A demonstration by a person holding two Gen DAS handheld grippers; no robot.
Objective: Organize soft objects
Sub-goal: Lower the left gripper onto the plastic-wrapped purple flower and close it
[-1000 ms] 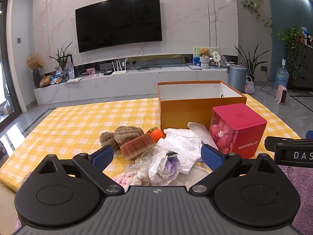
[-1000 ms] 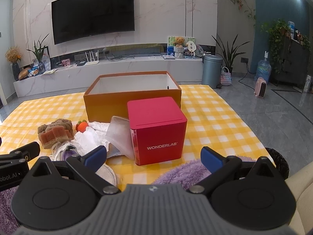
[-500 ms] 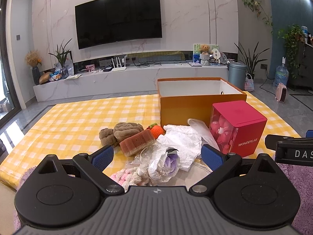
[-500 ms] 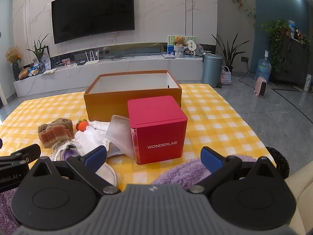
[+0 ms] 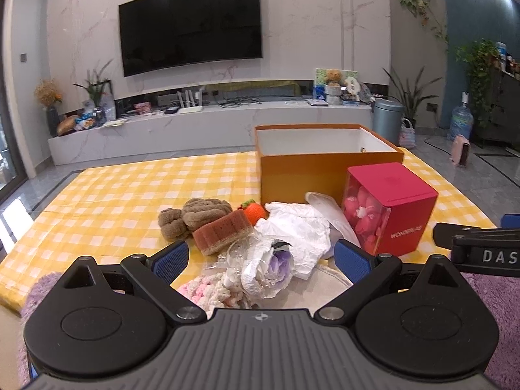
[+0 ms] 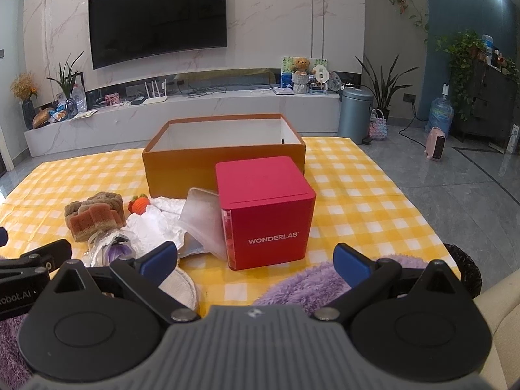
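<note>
A pile of soft things lies on the yellow checked cloth (image 5: 123, 195): a brown plush (image 5: 195, 216), an orange-brown sponge (image 5: 222, 235), a knitted orange carrot (image 5: 255, 213), white crumpled wrapping (image 5: 295, 227), a clear bag with something purple (image 5: 269, 266) and pink-white knitwear (image 5: 208, 289). Behind them stands an open orange box (image 5: 325, 169), empty as far as I see. My left gripper (image 5: 261, 260) is open just short of the pile. My right gripper (image 6: 255, 261) is open in front of the red cube box (image 6: 265, 211).
A clear plastic lid (image 6: 203, 217) leans on the red cube. Purple fluffy fabric (image 6: 308, 284) lies at the near edge under my right gripper. A round cream pad (image 6: 180, 287) sits beside it. Behind the table are a TV wall, a low shelf and a grey floor.
Both views have shifted slightly; the pile and boxes sit a little higher and closer in the left wrist view. Both grippers stay open and nothing was taken hold of.
</note>
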